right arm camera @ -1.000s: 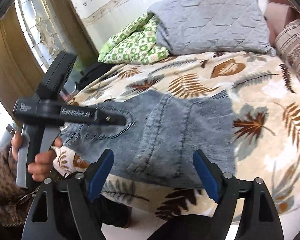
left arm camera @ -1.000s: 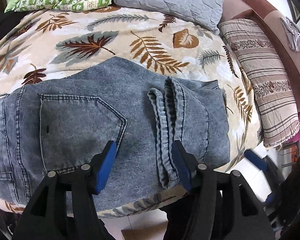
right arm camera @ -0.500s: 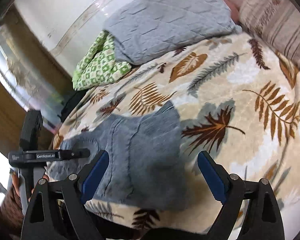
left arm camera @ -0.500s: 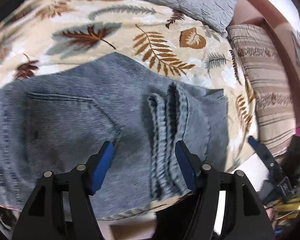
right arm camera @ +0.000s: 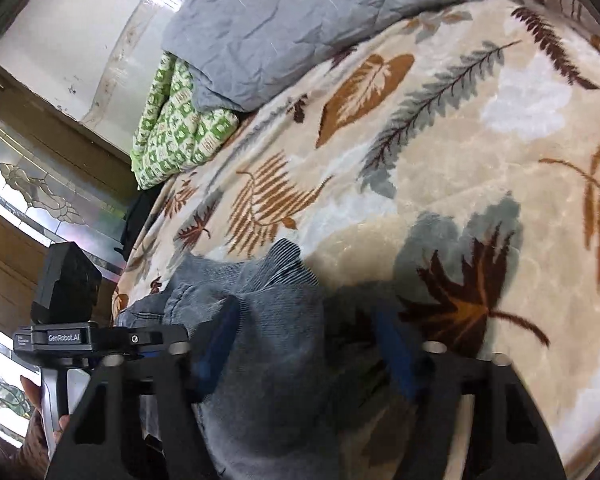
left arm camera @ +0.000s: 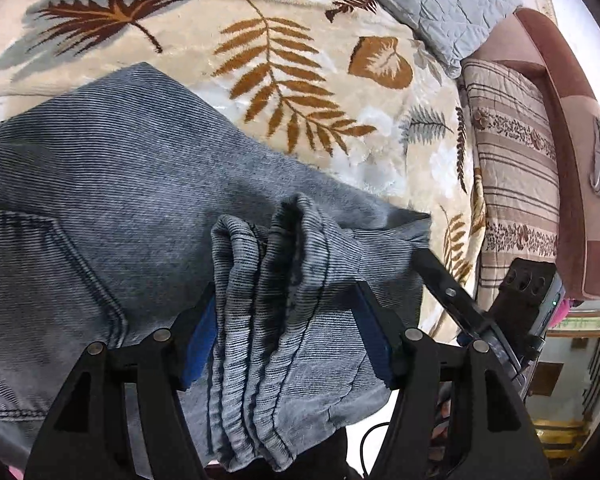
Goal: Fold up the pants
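Note:
Blue-grey jeans (left arm camera: 112,208) lie folded on the leaf-patterned bed blanket (left arm camera: 284,64), with the leg hems bunched at the near edge. My left gripper (left arm camera: 288,320) is open, its blue pads either side of the bunched hems (left arm camera: 276,280). My right gripper (right arm camera: 308,344) is open over the jeans' right corner (right arm camera: 276,320), left pad on the denim, right pad over the blanket. The right gripper's body shows in the left wrist view (left arm camera: 472,320); the left gripper's body shows in the right wrist view (right arm camera: 68,320).
A grey quilted pillow (right arm camera: 300,20) and a green patterned cushion (right arm camera: 172,128) lie at the bed's far side. A striped folded blanket (left arm camera: 516,184) and a brown sofa arm (left arm camera: 568,152) stand to the right. The bed edge runs just below the jeans.
Both grippers have moved down and in toward the jeans' near edge. The left pads now straddle the bunched hems; the right gripper has come down onto the jeans' corner.

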Demonstrator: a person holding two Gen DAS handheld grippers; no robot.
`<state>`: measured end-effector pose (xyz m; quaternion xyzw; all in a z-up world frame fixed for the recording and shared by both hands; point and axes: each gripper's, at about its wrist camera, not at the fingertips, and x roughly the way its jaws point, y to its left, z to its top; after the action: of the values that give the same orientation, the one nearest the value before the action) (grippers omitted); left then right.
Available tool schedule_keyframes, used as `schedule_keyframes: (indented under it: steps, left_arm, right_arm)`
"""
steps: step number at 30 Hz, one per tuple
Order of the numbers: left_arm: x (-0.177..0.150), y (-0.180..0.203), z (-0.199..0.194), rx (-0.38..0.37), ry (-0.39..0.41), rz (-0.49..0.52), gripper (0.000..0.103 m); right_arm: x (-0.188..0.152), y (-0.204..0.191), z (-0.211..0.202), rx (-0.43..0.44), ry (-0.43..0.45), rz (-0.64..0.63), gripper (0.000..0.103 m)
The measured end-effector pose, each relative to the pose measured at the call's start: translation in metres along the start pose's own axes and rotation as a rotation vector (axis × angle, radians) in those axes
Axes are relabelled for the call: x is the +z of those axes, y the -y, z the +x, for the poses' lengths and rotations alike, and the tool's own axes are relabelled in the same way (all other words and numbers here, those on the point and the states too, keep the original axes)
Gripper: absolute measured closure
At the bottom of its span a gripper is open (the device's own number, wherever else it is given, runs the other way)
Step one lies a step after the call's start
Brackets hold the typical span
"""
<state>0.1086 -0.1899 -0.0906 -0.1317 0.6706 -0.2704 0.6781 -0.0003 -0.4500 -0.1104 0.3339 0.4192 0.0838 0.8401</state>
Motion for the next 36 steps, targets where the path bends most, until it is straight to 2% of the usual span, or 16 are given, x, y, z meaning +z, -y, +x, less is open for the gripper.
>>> schedule_keyframes:
  steps: [1,2,3,5,7,9,15,19,22,23,26,28,30,34,35,36]
  left_arm:
    - [-0.001,0.000,-0.001,-0.009,0.001,0.002,0.040]
    - [-0.001,-0.002,-0.003,-0.020,0.004,0.002,0.046]
    - [-0.003,-0.003,-0.006,-0.041,0.005,-0.003,0.060]
    - [-0.011,-0.005,-0.017,-0.069,0.027,0.009,0.069]
    - [-0.016,-0.008,-0.022,-0.023,0.065,0.015,0.079]
    - [-0.018,-0.012,-0.017,0.012,0.072,0.009,0.084]
    - [-0.019,-0.013,0.003,0.088,0.077,0.033,0.084]
    - [-0.017,-0.020,0.009,0.067,0.085,0.024,0.083]
    - [-0.015,-0.022,0.004,0.037,0.065,-0.001,0.083]
    - [-0.017,-0.022,0.000,0.033,0.060,-0.007,0.082]
    - [-0.030,-0.015,-0.015,0.051,0.066,0.015,0.081]
    - [-0.043,-0.013,-0.024,0.038,0.065,0.045,0.073]
    - [-0.052,-0.017,-0.026,-0.011,0.060,0.036,0.057]
    - [-0.068,-0.022,-0.014,-0.020,0.037,0.012,0.053]
    - [-0.070,-0.020,-0.013,-0.015,0.029,0.011,0.054]
    - [-0.072,-0.018,-0.014,-0.020,0.021,0.013,0.055]
  right_arm:
    - [0.002,-0.002,0.002,0.001,-0.006,-0.012,0.072]
    - [0.004,-0.006,0.002,0.005,-0.009,-0.028,0.073]
    - [0.007,-0.011,0.000,0.024,-0.010,-0.049,0.078]
    - [0.012,-0.034,-0.011,0.062,0.004,-0.138,0.080]
    - [0.013,-0.054,-0.015,0.038,0.011,-0.238,0.081]
    - [0.013,-0.059,-0.007,-0.052,-0.007,-0.315,0.081]
    - [0.009,-0.027,0.014,-0.128,-0.041,-0.274,0.082]
    - [0.005,-0.013,0.030,-0.154,-0.065,-0.250,0.079]
    - [0.009,-0.002,0.025,-0.109,-0.058,-0.166,0.074]
    - [0.010,-0.001,0.018,-0.086,-0.048,-0.140,0.067]
    - [0.006,0.000,-0.008,0.000,-0.029,-0.076,0.064]
    - [-0.008,0.007,-0.024,0.067,-0.033,-0.022,0.054]
    - [-0.020,0.013,-0.027,0.084,-0.048,0.009,0.048]
    - [-0.046,0.025,-0.020,0.142,-0.077,0.060,0.049]
    - [-0.048,0.022,-0.020,0.161,-0.076,0.057,0.060]
    - [-0.048,0.015,-0.022,0.173,-0.082,0.037,0.079]
